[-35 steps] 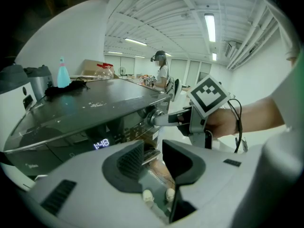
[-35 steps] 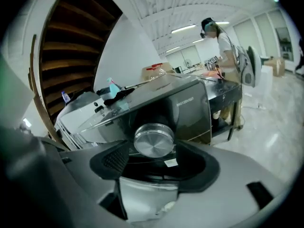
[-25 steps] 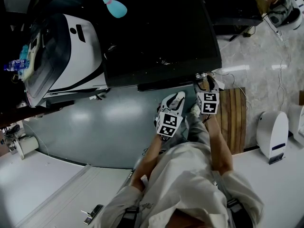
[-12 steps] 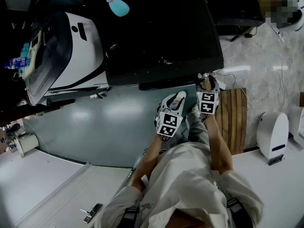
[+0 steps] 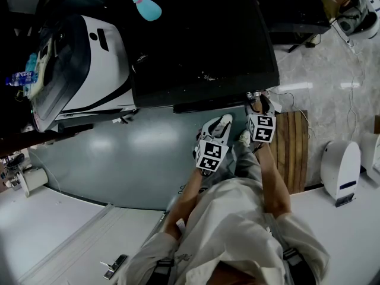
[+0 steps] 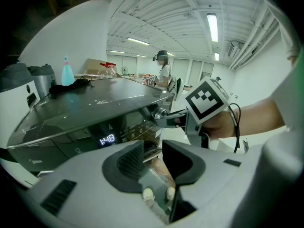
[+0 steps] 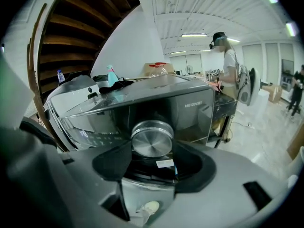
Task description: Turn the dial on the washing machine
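Note:
A dark front-loading washing machine [image 5: 202, 40] fills the middle of the head view. Its silver dial [image 7: 152, 137] sits at the front right corner [image 5: 254, 94]. My right gripper [image 7: 153, 161] is shut on the dial, one jaw on each side of it. The left gripper view shows those fingers [image 6: 167, 120] clamping the dial [image 6: 160, 112] from the side. My left gripper [image 6: 153, 148] hangs open and empty a little lower, left of the right gripper [image 5: 257, 98], in front of the lit panel showing 1:48 [image 6: 108, 139].
A white washing machine [image 5: 89, 64] stands to the left. A blue bottle [image 5: 142, 8] and dark cloth lie on the dark machine's top. A wooden slatted platform [image 5: 291, 147] and a white appliance [image 5: 341, 168] are at right. A person [image 7: 228, 63] stands behind.
The right gripper's marker cube has shifted and twisted slightly to the right at the dial. The left gripper has stayed put.

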